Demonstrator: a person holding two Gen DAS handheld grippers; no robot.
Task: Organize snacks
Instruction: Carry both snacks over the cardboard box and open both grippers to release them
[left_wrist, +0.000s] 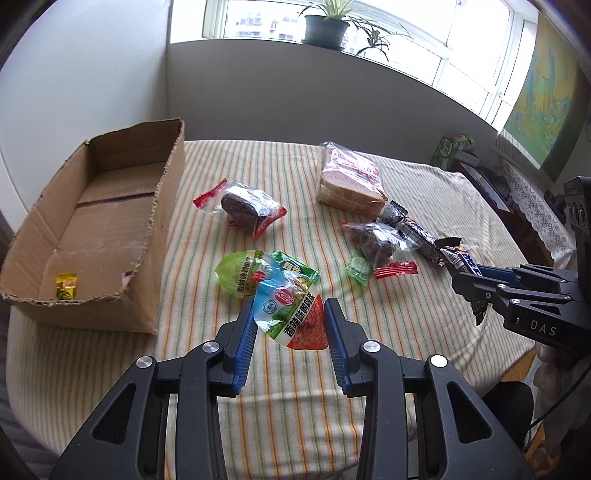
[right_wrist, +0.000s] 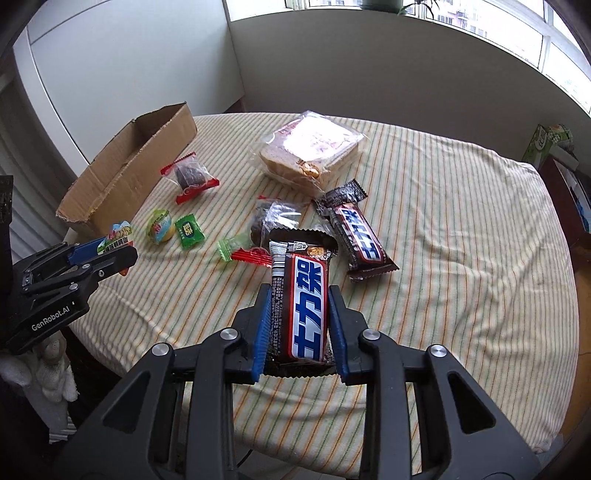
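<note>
While the left gripper (left_wrist: 290, 314) clamps a blue-and-red packet (left_wrist: 291, 317) and the right gripper (right_wrist: 297, 317) clamps a chocolate bar (right_wrist: 301, 295), cardboard box (left_wrist: 110, 206) sits at ten o'clock, bagged bread (left_wrist: 351, 177) at one, loose snacks between.

Two Snickers-style chocolate bars show: one (right_wrist: 301, 306) at lower centre of the right wrist view, the other (right_wrist: 360, 236) just right of centre. Two dark cakes in clear red-edged wrappers appear, one (left_wrist: 242, 208) at centre and one (left_wrist: 373, 240) right of centre in the left wrist view, with two small green candies (left_wrist: 357, 267) (right_wrist: 189, 230) and one yellow candy (left_wrist: 65, 290) at lower left. There are also two quail-egg packets, green (left_wrist: 236, 275) and blue-and-red (left_wrist: 295, 314), one bag of sliced bread (left_wrist: 349, 177), one cardboard box (left_wrist: 110, 206) and one potted plant (left_wrist: 327, 26).
</note>
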